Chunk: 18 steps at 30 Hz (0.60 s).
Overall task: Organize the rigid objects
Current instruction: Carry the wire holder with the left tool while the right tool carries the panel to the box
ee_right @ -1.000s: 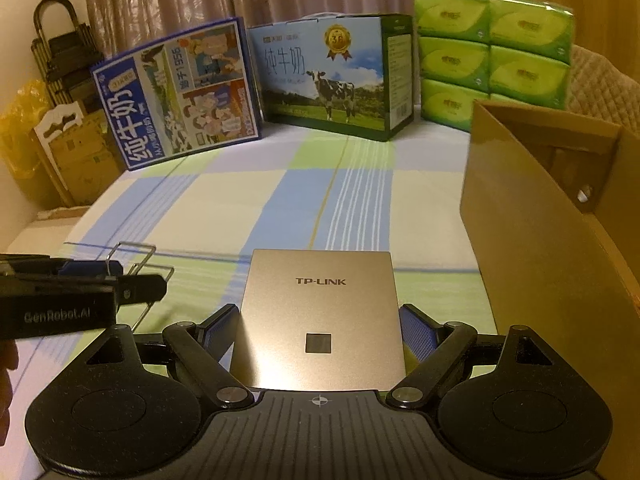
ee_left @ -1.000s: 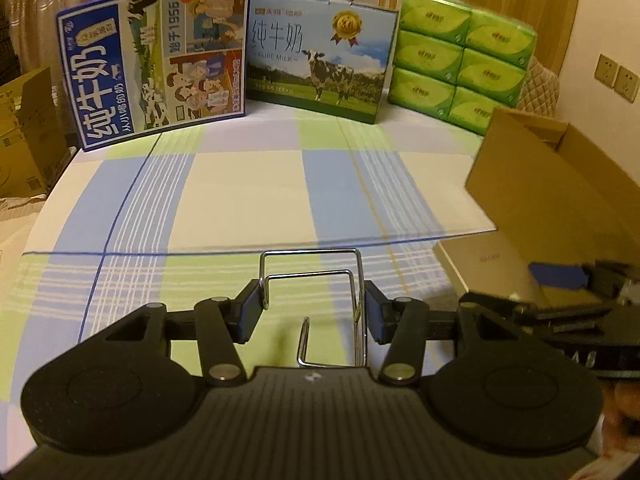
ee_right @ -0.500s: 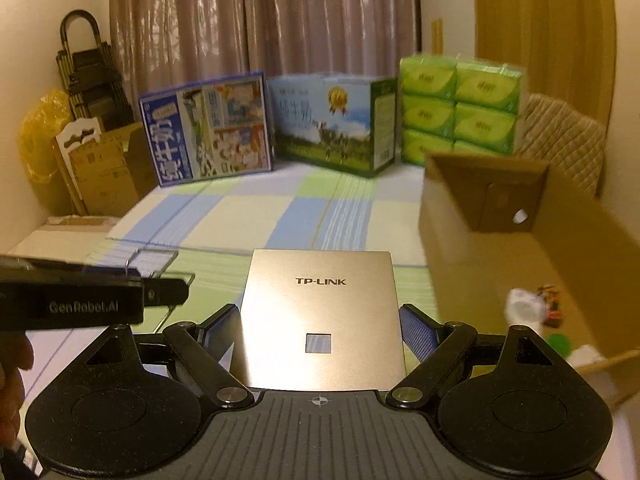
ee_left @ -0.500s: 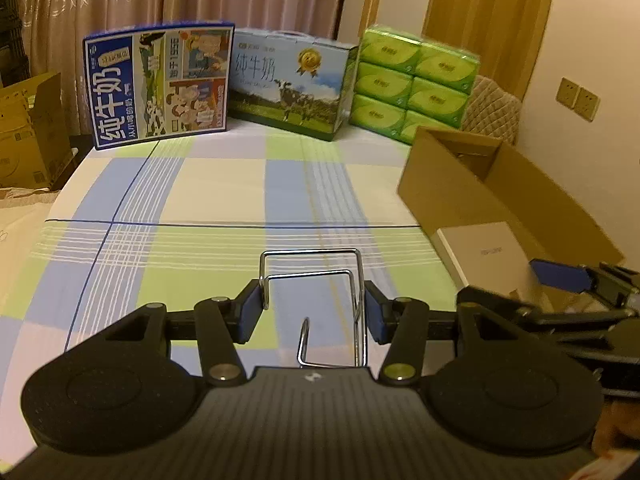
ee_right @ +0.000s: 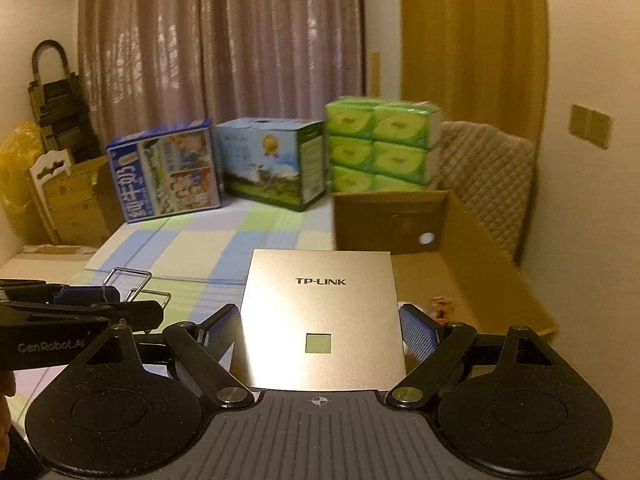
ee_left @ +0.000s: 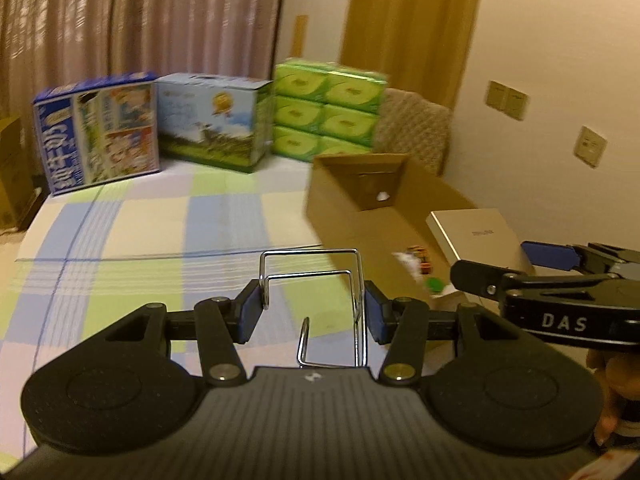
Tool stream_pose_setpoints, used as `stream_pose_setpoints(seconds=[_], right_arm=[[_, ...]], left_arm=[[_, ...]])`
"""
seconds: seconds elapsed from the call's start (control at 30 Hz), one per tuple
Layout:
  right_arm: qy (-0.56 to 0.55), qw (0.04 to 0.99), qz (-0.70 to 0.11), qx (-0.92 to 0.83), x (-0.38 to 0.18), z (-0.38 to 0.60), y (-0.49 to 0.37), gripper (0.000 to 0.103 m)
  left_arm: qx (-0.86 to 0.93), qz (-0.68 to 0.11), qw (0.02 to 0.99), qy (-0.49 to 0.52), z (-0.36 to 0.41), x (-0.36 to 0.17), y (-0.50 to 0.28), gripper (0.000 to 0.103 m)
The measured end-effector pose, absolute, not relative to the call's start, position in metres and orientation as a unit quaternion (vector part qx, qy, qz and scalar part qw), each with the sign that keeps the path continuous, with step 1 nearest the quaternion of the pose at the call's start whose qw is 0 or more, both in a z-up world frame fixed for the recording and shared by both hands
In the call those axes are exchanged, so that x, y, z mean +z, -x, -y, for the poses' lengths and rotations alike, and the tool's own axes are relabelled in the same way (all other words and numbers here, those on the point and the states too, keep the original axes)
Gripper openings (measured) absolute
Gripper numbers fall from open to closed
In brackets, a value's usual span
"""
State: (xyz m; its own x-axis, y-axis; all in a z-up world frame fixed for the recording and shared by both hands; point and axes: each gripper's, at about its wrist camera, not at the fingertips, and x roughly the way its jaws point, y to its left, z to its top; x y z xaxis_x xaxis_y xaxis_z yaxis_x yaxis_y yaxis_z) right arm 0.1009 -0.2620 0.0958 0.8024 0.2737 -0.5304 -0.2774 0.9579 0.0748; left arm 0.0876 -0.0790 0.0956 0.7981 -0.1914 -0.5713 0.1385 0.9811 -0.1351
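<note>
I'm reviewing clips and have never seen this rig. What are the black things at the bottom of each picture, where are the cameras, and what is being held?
There is no robot here. A person carries a two-finger gripper in each hand, and each gripper has a wide-angle camera looking forward along its fingers. The black shapes at the bottom are the gripper's own body.

In the left camera's picture, the left gripper is shut on a bent wire rack. The right gripper pokes in from the right edge.

In the right camera's picture, the right gripper is shut on a flat gold TP-LINK box. The left gripper shows at the left edge.

Below lies a checked sheet. On it stand an open cardboard box with small items inside, two milk cartons and green tissue packs at the back.
</note>
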Motion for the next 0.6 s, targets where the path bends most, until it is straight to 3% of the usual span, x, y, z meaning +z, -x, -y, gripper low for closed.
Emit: stream_pose_setpoints(seconds=[0.6], right_arm=[[-0.006, 0.960, -0.272, 0.071, 0.109, 0.369, -0.096, 0.083]], left_arm=[[-0.161, -0.306, 0.938, 0.020, 0.171, 0.109, -0.105, 0.047]])
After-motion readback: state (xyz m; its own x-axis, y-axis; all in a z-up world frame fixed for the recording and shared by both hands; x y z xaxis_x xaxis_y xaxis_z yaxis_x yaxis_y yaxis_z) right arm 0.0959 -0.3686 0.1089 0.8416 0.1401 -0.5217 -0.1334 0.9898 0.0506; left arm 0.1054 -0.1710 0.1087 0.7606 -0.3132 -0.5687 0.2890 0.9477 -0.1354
